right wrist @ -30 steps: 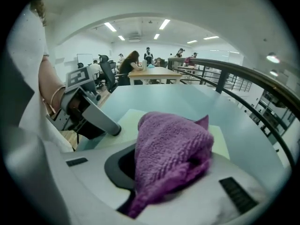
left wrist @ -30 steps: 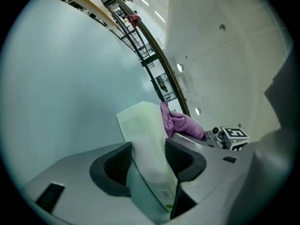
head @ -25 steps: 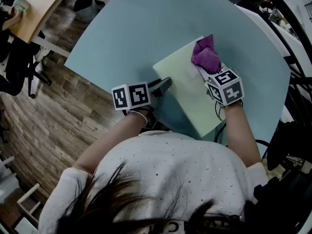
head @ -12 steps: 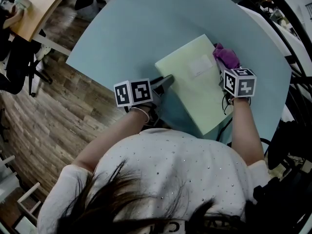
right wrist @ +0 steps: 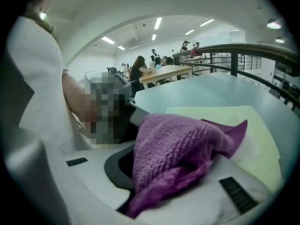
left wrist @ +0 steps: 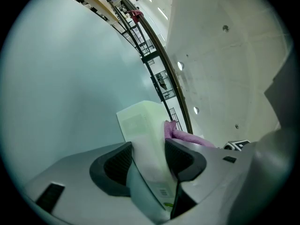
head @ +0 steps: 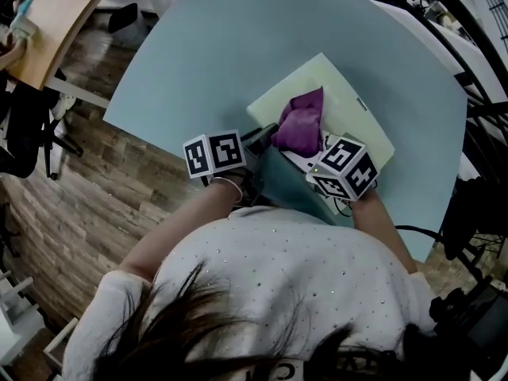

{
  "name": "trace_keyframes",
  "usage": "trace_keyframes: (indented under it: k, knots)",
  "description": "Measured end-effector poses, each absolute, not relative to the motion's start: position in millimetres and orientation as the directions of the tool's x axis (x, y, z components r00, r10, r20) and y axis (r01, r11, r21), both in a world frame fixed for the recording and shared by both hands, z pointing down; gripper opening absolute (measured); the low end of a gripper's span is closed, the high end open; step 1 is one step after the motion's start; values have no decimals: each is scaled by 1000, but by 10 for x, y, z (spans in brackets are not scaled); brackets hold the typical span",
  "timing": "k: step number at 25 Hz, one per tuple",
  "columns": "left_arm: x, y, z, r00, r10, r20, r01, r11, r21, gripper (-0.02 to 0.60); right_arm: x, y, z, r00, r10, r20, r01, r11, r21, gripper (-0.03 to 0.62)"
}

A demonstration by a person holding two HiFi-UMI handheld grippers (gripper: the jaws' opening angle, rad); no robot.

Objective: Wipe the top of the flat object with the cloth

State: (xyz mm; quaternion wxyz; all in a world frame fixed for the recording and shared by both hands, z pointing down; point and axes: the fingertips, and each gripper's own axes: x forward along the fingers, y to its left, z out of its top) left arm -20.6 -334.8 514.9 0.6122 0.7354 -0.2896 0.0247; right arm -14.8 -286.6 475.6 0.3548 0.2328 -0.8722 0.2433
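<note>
A pale green flat board [head: 353, 117] lies on the round light-blue table [head: 238, 46]. My left gripper [head: 266, 136] is shut on the board's near left corner; in the left gripper view the board [left wrist: 140, 125] runs between the dark pads [left wrist: 115, 163]. My right gripper [head: 305, 153] is shut on a purple cloth [head: 298, 125], which rests on the board's near left part. In the right gripper view the cloth [right wrist: 180, 149] bulges out of the jaws and lies on the board [right wrist: 255, 125].
The table edge [head: 151, 125] drops to a wooden floor [head: 71, 197] at the left. A wooden desk [head: 55, 14] and a chair [head: 24, 109] stand at the far left. Dark railing [head: 476, 109] runs at the right. People [right wrist: 140, 69] sit at a far desk.
My right gripper has swept the cloth from the board's far right edge across to its near left part. The left gripper has stayed shut on the corner.
</note>
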Motion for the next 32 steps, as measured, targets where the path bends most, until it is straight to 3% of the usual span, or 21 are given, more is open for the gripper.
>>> trace_keyframes:
  k: [10, 19, 26, 32]
  knots:
    - [-177, -3346, 5147, 851, -341, 399, -454, -98, 885, 229, 308, -3115, 4797, -504, -358, 786, -701, 701, -129, 31]
    - [-183, -3324, 5124, 865, -329, 379, -433, -108, 895, 225, 1004, -3473, 4793, -348, -514, 784, -857, 513, -44, 29]
    - [-157, -3286, 5107, 875, -324, 360, -416, -121, 901, 216, 1741, -3679, 4799, -124, -622, 773, -913, 377, 158, 31]
    - [-175, -3305, 5151, 873, -328, 360, -416, -116, 902, 216, 1978, -3825, 4815, -19, -681, 732, -948, 245, 203, 31]
